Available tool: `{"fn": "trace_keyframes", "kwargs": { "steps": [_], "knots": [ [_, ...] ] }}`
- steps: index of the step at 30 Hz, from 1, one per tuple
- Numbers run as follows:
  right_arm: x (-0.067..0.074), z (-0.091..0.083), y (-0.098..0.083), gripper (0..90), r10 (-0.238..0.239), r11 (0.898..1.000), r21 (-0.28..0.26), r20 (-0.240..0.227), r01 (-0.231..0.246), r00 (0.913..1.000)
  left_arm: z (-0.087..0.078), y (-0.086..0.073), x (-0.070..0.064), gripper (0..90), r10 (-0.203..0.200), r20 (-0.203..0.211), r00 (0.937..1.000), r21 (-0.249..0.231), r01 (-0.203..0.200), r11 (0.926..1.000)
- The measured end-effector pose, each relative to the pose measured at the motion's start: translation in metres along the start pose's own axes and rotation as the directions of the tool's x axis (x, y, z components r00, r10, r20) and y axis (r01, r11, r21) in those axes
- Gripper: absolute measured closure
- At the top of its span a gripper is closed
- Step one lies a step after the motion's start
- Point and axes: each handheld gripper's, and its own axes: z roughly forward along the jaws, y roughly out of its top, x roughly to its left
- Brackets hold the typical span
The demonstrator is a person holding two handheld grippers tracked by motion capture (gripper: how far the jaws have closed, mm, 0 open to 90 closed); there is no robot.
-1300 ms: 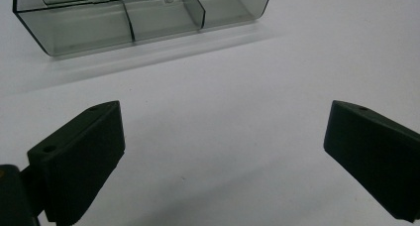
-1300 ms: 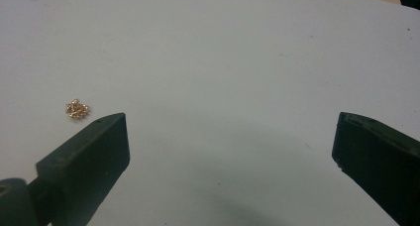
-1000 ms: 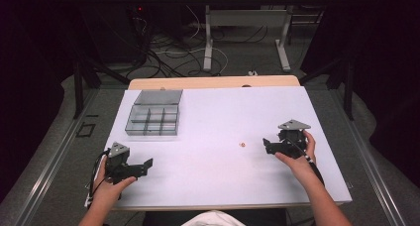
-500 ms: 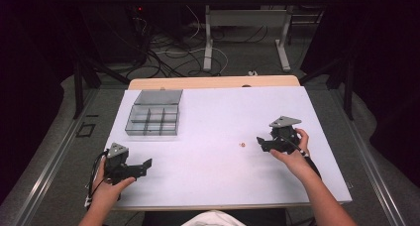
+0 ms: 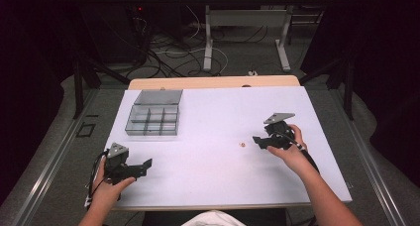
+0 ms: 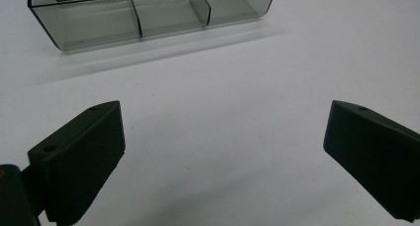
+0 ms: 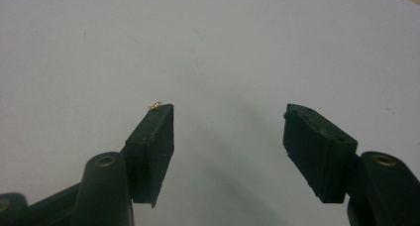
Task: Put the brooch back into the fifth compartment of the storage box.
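**Smoky box upper left, brass speck by your right jaws**

Smoky clear plastic, the compartment box [image 5: 153,119] sits upper left on the white table [image 5: 213,186]. Lower left, your left gripper [image 5: 143,165] rests with jaws spread wide, nothing between them. Right of centre lies a small brass-coloured piece [image 5: 242,145], just beside your right gripper [image 5: 257,140], whose jaws are parted and hold nothing.
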Motion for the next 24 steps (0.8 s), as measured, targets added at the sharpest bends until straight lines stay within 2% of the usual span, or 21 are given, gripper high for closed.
{"fn": "trace_keyframes", "kwargs": {
  "steps": [2,6,7,8,13,15,16,18,19,21,23,24],
  "knots": [
    [0.001,0.003,0.005,37.9,-0.020,1.000,-0.003,-0.018,0.020,0.9996,0.000,0.000,0.000,2.4,0.000,0.002,1.0000,0.000,0.000,1.0000],
    [0.002,0.006,0.009,37.9,-0.042,0.999,0.002,-0.031,0.042,0.9986,0.000,0.000,0.000,2.4,-0.001,-0.001,1.0000,-0.006,0.001,1.0000],
    [0.003,0.007,0.011,37.8,-0.069,0.998,0.008,-0.033,0.069,0.9971,0.000,0.000,0.000,2.5,-0.001,0.000,1.0000,-0.006,0.001,1.0000],
    [0.003,0.007,0.011,37.8,-0.069,0.998,0.008,-0.033,0.069,0.9971,0.000,0.000,0.000,2.5,-0.001,0.000,1.0000,-0.006,0.001,1.0000],
    [0.006,0.013,0.019,37.4,-0.110,0.992,0.051,-0.054,0.113,0.9924,0.000,0.000,0.000,2.4,0.002,0.002,1.0000,0.002,-0.002,1.0000],
    [0.006,0.015,0.021,37.4,-0.119,0.991,0.058,-0.058,0.122,0.9912,0.000,0.000,0.000,2.4,0.005,0.003,1.0000,0.005,-0.005,1.0000],
    [0.007,0.018,0.023,38.5,-0.120,0.988,0.091,-0.077,0.127,0.9898,0.000,0.000,0.000,2.5,0.005,0.004,1.0000,0.006,-0.005,1.0000],
    [0.006,0.020,0.024,39.9,-0.127,0.986,0.094,-0.090,0.135,0.9878,0.000,0.000,0.000,2.5,0.006,0.004,1.0000,0.007,-0.006,1.0000],
    [0.007,0.022,0.025,41.8,-0.119,0.984,0.120,-0.119,0.133,0.9858,0.001,0.000,0.000,2.5,0.005,0.004,1.0000,0.002,-0.005,1.0000],
    [0.008,0.024,0.025,42.5,-0.123,0.984,0.118,-0.111,0.136,0.9862,0.001,0.000,0.000,2.5,0.004,0.004,1.0000,-0.001,-0.004,1.0000],
    [0.009,0.025,0.028,43.8,-0.125,0.977,0.154,-0.134,0.145,0.9831,0.001,0.000,0.000,2.5,0.004,0.004,1.0000,-0.001,-0.004,1.0000],
    [0.010,0.028,0.028,44.1,-0.126,0.978,0.150,-0.135,0.146,0.9827,0.001,0.000,0.000,2.5,0.004,0.004,1.0000,-0.001,-0.004,1.0000]
  ]
}}
